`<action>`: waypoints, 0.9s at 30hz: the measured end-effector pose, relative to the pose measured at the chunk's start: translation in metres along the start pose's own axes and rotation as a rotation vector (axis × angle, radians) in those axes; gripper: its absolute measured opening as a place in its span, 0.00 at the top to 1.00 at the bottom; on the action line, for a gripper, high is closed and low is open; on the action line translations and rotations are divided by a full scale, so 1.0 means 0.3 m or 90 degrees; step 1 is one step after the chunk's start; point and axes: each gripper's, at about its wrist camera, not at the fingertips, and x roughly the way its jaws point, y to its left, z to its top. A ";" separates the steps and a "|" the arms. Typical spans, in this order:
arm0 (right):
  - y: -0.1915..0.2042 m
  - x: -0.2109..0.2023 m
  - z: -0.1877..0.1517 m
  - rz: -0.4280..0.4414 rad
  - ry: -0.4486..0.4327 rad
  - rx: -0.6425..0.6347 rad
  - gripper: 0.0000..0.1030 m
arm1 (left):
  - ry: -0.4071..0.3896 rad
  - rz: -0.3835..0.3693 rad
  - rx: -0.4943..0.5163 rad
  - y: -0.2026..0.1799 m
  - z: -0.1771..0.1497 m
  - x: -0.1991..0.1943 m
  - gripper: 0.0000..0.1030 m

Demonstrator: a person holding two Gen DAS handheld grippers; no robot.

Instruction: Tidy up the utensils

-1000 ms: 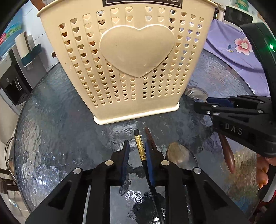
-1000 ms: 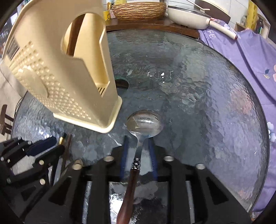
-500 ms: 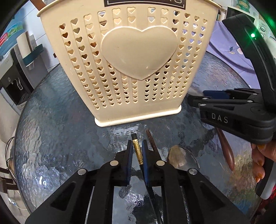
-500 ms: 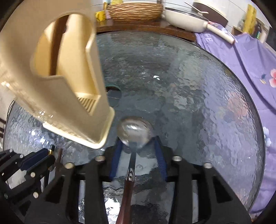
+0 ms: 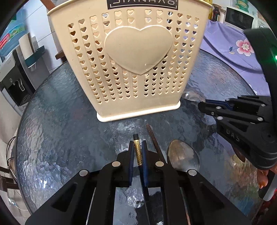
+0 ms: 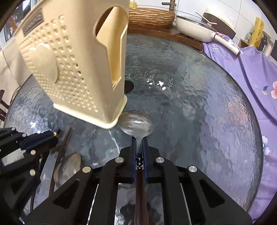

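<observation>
A cream utensil holder (image 5: 131,60) with heart-shaped holes stands on the round glass table (image 5: 60,124); it also shows in the right wrist view (image 6: 74,64). My left gripper (image 5: 138,147) is shut on a black chopstick with a gold tip (image 5: 137,148), just in front of the holder. My right gripper (image 6: 139,143) is shut on the neck of a wooden-handled metal spoon (image 6: 135,122), whose bowl lies by the holder's corner. A brown chopstick (image 5: 153,138) and a second spoon (image 5: 183,155) lie on the glass beside the left gripper.
A purple flowered cloth (image 6: 251,72) covers the right side. A white pan (image 6: 195,29) and a woven basket (image 6: 150,15) sit on a wooden board at the back. The table has a small centre hole (image 6: 129,86).
Both grippers closed: the left onto the gold-tipped chopstick, the right onto the spoon's neck. The right gripper shifted slightly around the spoon.
</observation>
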 end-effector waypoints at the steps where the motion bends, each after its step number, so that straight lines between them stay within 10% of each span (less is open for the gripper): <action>1: -0.008 -0.009 -0.012 0.010 -0.004 0.010 0.93 | -0.001 -0.002 -0.002 0.000 -0.008 -0.005 0.92; 27: -0.031 -0.417 -0.098 0.160 -0.207 0.076 0.93 | -0.142 -0.074 -0.045 0.092 -0.062 -0.366 0.93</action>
